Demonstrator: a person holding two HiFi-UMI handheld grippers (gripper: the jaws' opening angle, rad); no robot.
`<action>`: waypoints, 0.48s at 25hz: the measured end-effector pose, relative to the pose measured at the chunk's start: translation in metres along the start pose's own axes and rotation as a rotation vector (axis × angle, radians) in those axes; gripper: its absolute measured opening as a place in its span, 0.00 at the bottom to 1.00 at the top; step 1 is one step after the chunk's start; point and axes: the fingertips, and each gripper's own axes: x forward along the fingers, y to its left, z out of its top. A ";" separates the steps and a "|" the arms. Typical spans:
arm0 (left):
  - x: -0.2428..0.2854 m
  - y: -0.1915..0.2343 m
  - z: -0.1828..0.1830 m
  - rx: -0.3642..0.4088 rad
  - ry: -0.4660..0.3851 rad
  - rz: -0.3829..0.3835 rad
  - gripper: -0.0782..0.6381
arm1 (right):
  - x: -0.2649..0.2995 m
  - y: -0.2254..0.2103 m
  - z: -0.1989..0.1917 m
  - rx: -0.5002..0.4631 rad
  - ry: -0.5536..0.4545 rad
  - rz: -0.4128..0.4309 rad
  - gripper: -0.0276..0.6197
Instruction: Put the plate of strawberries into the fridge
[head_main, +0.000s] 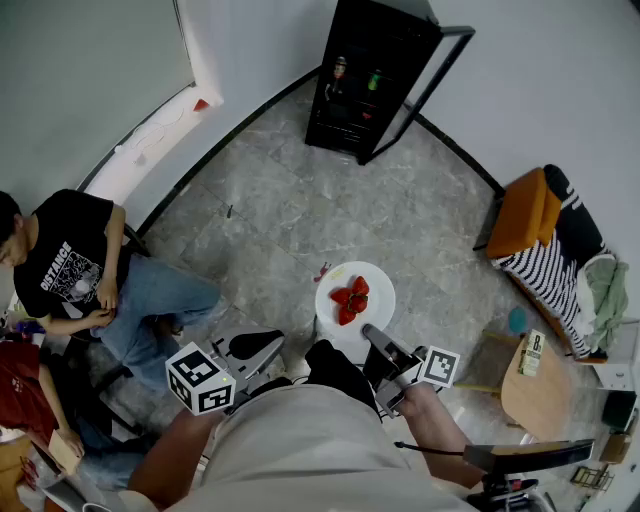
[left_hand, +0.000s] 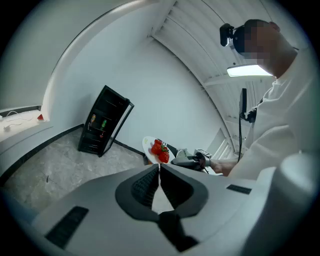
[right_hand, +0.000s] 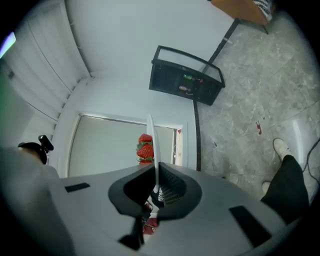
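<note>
Right gripper (right_hand: 156, 176): fingers clenched on the near rim of the plate (head_main: 380, 295), carried over the floor (head_main: 280, 210).
Left gripper (left_hand: 159, 172): fingers pressed together, nothing between them.
Fridge (head_main: 372, 75): black, door open, well apart from the plate across the floor.
Plate: white, stiff, probably smooth and slippery; gripped at one edge only, so judged prone to sag or twist; rim hold adequate if kept level.
Strawberries (head_main: 350, 298): piled mid-plate; soft, light, loose, likely to roll if tilted.

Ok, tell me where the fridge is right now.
In the head view the fridge stands top centre against the wall, door open, across the floor from the plate.
</note>
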 end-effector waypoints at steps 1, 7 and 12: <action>0.005 0.000 0.001 0.006 0.005 -0.002 0.13 | 0.000 -0.001 0.005 -0.001 0.003 0.003 0.08; 0.046 -0.001 0.015 0.017 0.031 -0.014 0.13 | -0.003 -0.012 0.039 0.030 0.046 -0.010 0.08; 0.092 0.008 0.047 0.036 0.030 -0.007 0.13 | 0.005 -0.017 0.087 0.035 0.076 -0.006 0.08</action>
